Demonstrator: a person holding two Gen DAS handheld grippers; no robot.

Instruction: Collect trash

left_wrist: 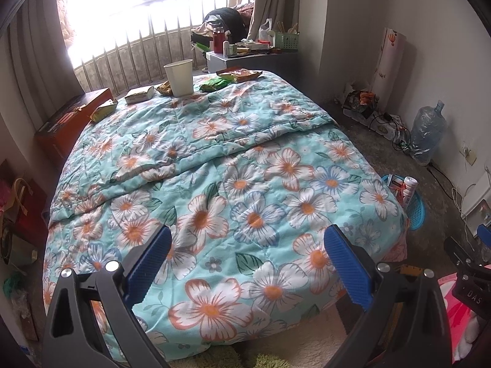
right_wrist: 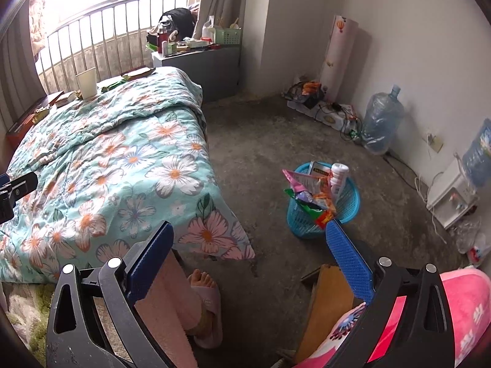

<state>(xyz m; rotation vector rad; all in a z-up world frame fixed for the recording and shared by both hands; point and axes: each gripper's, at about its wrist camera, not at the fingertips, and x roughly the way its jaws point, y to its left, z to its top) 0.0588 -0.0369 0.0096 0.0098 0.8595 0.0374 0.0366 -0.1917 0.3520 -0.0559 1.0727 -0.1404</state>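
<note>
The left claw [left_wrist: 247, 239] hangs wide and empty over the bed [left_wrist: 233, 190]; wrappers [left_wrist: 214, 84] and a paper cup [left_wrist: 179, 78] lie at its far end. The right claw [right_wrist: 248, 236], also wide, faces the brimming blue basket [right_wrist: 349, 199], which may spill if overfilled.

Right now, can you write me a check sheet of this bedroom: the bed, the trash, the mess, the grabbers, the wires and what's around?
Surface: bed with turquoise flowered quilt, rumpled, mostly bare.
Job's things: white paper cup upright at the bed's far end, with green and yellow snack wrappers lying around it; blue plastic mesh basket on the floor, already stuffed with wrappers.
Clutter: crowded grey bedside cabinet; big clear water jug by the wall.
Grippers: left gripper open, empty, over the bed; right gripper open, empty, over the floor.
Cables: tangled wires beside the jug.
Surroundings: bare concrete floor, railed window, person's slippered foot.
</note>
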